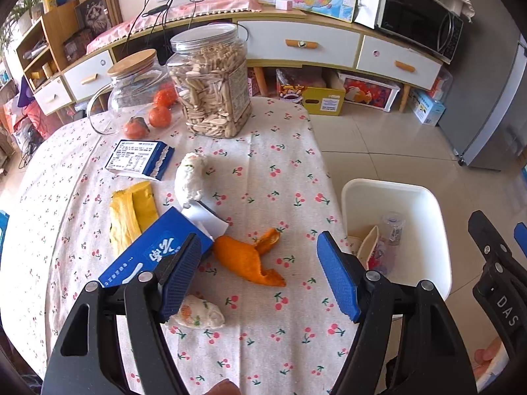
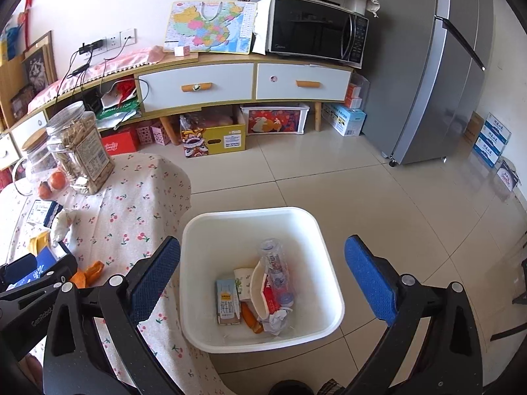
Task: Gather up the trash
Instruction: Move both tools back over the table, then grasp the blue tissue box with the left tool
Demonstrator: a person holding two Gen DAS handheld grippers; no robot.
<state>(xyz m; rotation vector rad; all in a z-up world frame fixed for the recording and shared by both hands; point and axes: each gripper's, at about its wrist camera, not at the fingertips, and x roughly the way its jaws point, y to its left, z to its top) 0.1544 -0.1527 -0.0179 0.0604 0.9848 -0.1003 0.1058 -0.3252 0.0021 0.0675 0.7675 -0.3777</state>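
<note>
1. Two hand-held grippers hang over a cluttered table and a bin, both with jaws spread and nothing between the pads. The left gripper (image 1: 260, 273) points down at the cherry-print tablecloth (image 1: 263, 171); the right gripper (image 2: 263, 276) hovers above the white bin (image 2: 194, 230) on the tiled floor beside the table.

2. Between the left gripper's blue pads (image 1: 339, 276) lies an orange peel (image 1: 247, 260), flat on the cloth and untouched.

3. Just beside the peel's left end sits a blue carton (image 1: 154, 250), its torn white flap raised; the left pad overlaps it in the left wrist view, though contact cannot be judged.

4. A crumpled tissue (image 1: 197, 316) with orange stains rests below that pad, near the table's front edge.

5. Farther out lie a yellow wrapper (image 1: 131, 210), a larger white wad of tissue (image 1: 191, 177) and a second blue box (image 1: 138, 158) with a printed label.

6. At the table's far side stand a clear jar of seeds (image 1: 210, 82), a glass pitcher with a wooden lid (image 1: 131, 82) and several tangerines (image 1: 159, 117).

7. Inside the bin, seen from the right wrist, are a milk carton (image 2: 227, 299), a clear plastic bottle (image 2: 273, 263), a paper cup, a wrapper and a piece of orange peel, all piled toward the near wall.

8. Beyond stand a low cabinet with white drawers (image 2: 197, 85), a black microwave (image 2: 316, 29) and a grey refrigerator (image 2: 428, 65).
</note>
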